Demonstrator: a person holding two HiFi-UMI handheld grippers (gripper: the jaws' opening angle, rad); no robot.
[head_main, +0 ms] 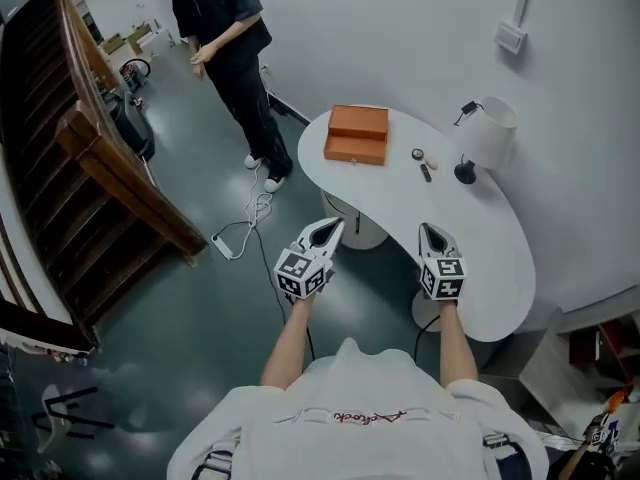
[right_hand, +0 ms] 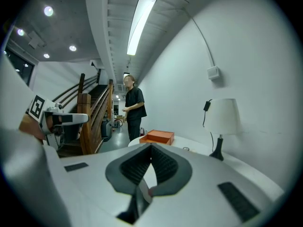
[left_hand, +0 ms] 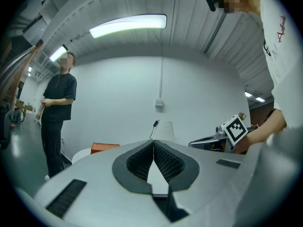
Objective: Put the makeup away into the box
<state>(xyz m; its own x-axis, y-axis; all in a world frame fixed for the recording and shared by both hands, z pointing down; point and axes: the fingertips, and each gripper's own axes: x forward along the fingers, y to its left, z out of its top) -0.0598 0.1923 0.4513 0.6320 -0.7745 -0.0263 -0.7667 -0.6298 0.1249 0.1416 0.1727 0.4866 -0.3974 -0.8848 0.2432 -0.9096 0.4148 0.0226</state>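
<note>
Far left of the flat rectangular orange box (head_main: pixel 357 135) climbs a brown wooden staircase (head_main: pixel 100 158). Closer to the box, still on its left, a person in dark clothes (head_main: pixel 228 38) stands on the dark floor. The box itself sits at the far left end of the curved white tabletop (head_main: pixel 490 268).

On the near side of the box, just short of the tabletop's edge, hangs the left hand-held gripper (head_main: pixel 329 227). Its jaws are pressed together with nothing between them.

Just right of the box lie the makeup pieces, all outside it: a small round pot (head_main: pixel 418 154) and a short dark stick (head_main: pixel 426 173).

Nearer than those, well apart from the box, the right hand-held gripper (head_main: pixel 432 230) hangs over the tabletop, its jaws likewise closed tip to tip and empty.

Furthest right of the box stands a white-shaded lamp on a black base (head_main: pixel 487 128).
</note>
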